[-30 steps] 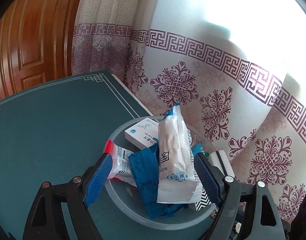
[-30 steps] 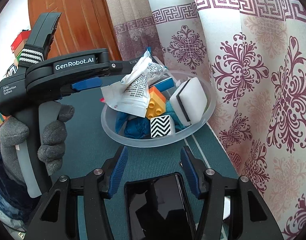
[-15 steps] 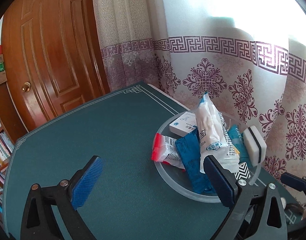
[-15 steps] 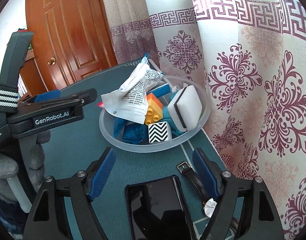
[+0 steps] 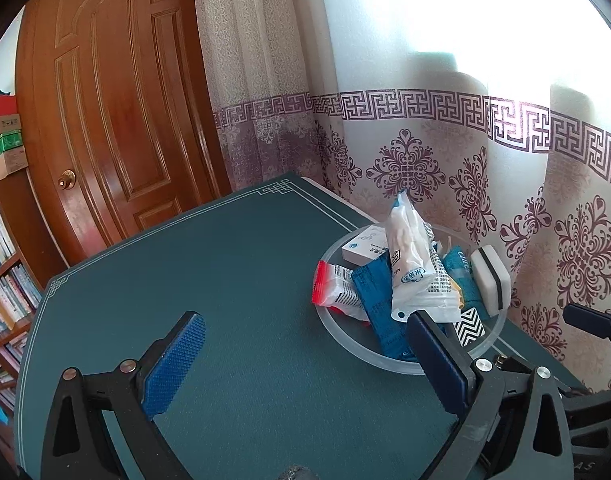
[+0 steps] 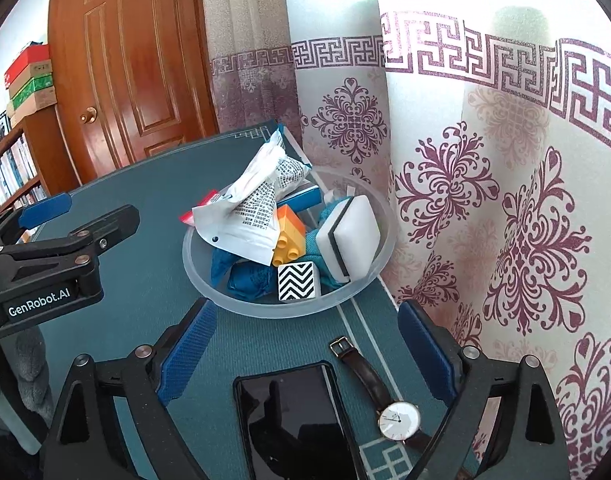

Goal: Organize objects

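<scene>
Left wrist view: compared with a second ago, when the left gripper (image 5: 305, 354) had its fingers close around the white pouch (image 5: 411, 268) in the bowl (image 5: 483, 350), it has pulled back and its jaws stand wide apart, holding nothing. The bowl now lies beyond the right fingertip instead of between the two pads, and bare green table (image 5: 209, 264) fills the gap between the fingers. The bowl is clear plastic and heaped: the white pouch stands tall in the middle, a red-ended sachet (image 5: 335, 290) leans over the rim nearest the left finger, a blue packet (image 5: 379, 306) lies beside it, a small white box (image 5: 363, 246) sits behind, a white sponge with a dark stripe (image 5: 489, 280) rests on the far side, and a black-and-white zigzag cube (image 5: 471, 322) peeks out just past the right finger.

Right wrist view: the right gripper (image 6: 305, 350) has also drawn back since the earlier frame and its fingers are spread wider, empty. A black phone (image 6: 293, 420) lies between them, and a wristwatch (image 6: 389, 400), hidden a second ago, shows close inside the right finger. The bowl (image 6: 209, 284) sits just ahead of the fingertips, holding the white pouch (image 6: 253, 208), an orange and yellow brick (image 6: 289, 238), the zigzag cube (image 6: 298, 281), the sponge (image 6: 349, 238) and blue packets. The left gripper (image 6: 79, 214) hangs off beyond the left finger, clear of the bowl
</scene>
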Demonstrator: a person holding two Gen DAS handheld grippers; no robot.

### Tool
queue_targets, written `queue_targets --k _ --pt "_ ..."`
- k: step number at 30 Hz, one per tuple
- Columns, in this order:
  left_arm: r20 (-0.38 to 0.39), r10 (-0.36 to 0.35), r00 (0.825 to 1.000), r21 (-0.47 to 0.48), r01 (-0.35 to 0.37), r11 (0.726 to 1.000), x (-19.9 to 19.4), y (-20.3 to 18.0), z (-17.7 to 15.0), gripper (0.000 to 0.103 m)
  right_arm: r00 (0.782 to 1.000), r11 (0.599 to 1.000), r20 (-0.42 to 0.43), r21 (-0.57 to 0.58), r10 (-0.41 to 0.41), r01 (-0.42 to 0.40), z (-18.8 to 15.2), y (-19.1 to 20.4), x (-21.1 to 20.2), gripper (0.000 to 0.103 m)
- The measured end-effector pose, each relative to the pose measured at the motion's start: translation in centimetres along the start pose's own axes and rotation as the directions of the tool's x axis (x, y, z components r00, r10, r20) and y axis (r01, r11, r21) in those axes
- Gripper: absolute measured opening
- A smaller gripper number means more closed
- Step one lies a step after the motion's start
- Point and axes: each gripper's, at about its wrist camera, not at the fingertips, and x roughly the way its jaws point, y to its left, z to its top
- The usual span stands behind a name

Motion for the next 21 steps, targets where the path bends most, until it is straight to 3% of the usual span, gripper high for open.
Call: queue_targets --k 21 --pt "-0.005 -0.016 1.0 0.007 0.016 1.0 -1.6 -0.4 -0.8 0.103 0.999 0.999 0.005 -0.032 -0.034 0.034 0.1 0.4 -0.4 0.094"
